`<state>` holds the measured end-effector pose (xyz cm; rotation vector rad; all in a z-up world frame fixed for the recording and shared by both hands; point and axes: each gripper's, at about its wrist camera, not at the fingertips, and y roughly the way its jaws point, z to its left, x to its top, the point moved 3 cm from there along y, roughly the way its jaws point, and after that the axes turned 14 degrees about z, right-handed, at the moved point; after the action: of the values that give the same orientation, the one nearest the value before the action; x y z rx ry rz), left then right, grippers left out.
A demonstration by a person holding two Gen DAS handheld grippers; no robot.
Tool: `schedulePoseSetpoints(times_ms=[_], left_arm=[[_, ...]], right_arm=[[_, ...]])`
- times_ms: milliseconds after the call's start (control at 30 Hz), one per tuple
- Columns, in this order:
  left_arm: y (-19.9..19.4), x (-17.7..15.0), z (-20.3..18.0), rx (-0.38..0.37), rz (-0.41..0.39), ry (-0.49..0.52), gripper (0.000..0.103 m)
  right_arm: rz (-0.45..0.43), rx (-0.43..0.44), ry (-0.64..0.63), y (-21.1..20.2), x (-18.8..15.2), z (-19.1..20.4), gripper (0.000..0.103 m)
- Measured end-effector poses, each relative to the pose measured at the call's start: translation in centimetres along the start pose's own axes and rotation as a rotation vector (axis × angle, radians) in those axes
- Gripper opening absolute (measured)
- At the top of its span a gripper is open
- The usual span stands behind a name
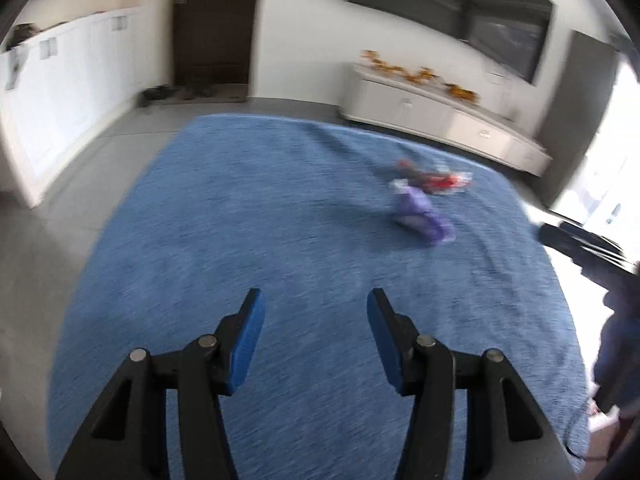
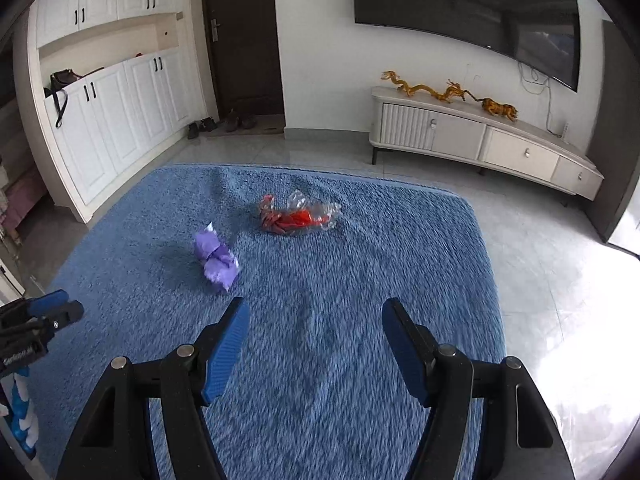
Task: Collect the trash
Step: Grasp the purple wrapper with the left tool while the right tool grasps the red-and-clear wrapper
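Two pieces of trash lie on a blue carpet (image 2: 360, 280): a crumpled purple wrapper (image 2: 215, 256) and, farther off, a red and clear plastic wrapper (image 2: 298, 214). In the blurred left wrist view the purple wrapper (image 1: 420, 212) and the red wrapper (image 1: 438, 180) sit ahead to the right. My left gripper (image 1: 316, 304) is open above bare carpet with nothing between its fingers. My right gripper (image 2: 316, 312) is also open and empty, short of both wrappers, the purple one just ahead to its left. The left gripper (image 2: 48, 312) shows at the right wrist view's left edge.
A white TV cabinet (image 2: 480, 140) with golden dragon figures stands along the far wall under a large dark screen (image 2: 480, 8). White cupboards (image 2: 112, 112) line the left side, with shoes (image 2: 220, 124) by a dark door. Grey tile floor (image 2: 540, 248) surrounds the carpet.
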<state>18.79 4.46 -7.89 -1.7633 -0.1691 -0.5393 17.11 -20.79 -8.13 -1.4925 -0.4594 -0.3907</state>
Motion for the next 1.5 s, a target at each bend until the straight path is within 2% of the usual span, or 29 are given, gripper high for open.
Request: schedulePoseSetpoints(times_ms=[200,333,400,600,667,733,767,800,900,1100,1167,1500], left_arm=[[2.9,4.3,-4.0,-0.106,0.037,0.080,0.057],[6.0,7.3,-6.3,-0.108,0.070,0.113,0.057],[7.8,8.6,-6.9,-0.085,0.082,0.116,0.057],[10.6,10.5,-7.4,-0.120,0.104,0.091,0.055],[11.0,10.1,-7.5,-0.116,0.098,0.102,0.046],[10.7,9.5,-7.6,-0.104,0.077,0.116,0.045],[10.4,9.1,-7.7,-0.103,0.072,0.122,0.042],[10.3,8.9,-7.6,-0.098,0.058,0.123,0.042],[8.6,7.7,-7.6,-0.093,0.036,0.123,0.039],[4.2,4.9,-7.8,-0.086,-0.013,0.123,0.038],[3.0,4.3,-7.8,-0.089,-0.019,0.113,0.038],[-3.6,2.3,-10.6,-0.080,-0.106,0.128,0.038]], right_arm=[[0.017,0.029,-0.060,3.2,4.1,-0.6,0.069],[0.030,0.079,-0.048,6.0,6.9,-1.3,0.069],[0.031,0.110,-0.020,7.2,8.1,-1.7,0.069],[0.063,0.238,0.092,11.6,10.6,-3.5,0.069],[0.080,0.269,0.091,12.2,10.5,-3.5,0.053],[0.094,0.280,0.063,12.4,9.9,-3.0,0.028],[0.093,0.280,0.046,12.4,9.6,-2.9,0.023],[0.093,0.289,0.035,12.2,9.2,-2.7,0.011],[0.078,0.305,0.029,10.8,7.8,-2.8,0.005],[0.027,0.322,0.038,5.4,4.0,-3.6,0.004],[0.010,0.302,0.030,3.1,2.6,-4.0,0.004],[-0.103,0.288,0.064,-5.7,0.0,-5.0,0.004]])
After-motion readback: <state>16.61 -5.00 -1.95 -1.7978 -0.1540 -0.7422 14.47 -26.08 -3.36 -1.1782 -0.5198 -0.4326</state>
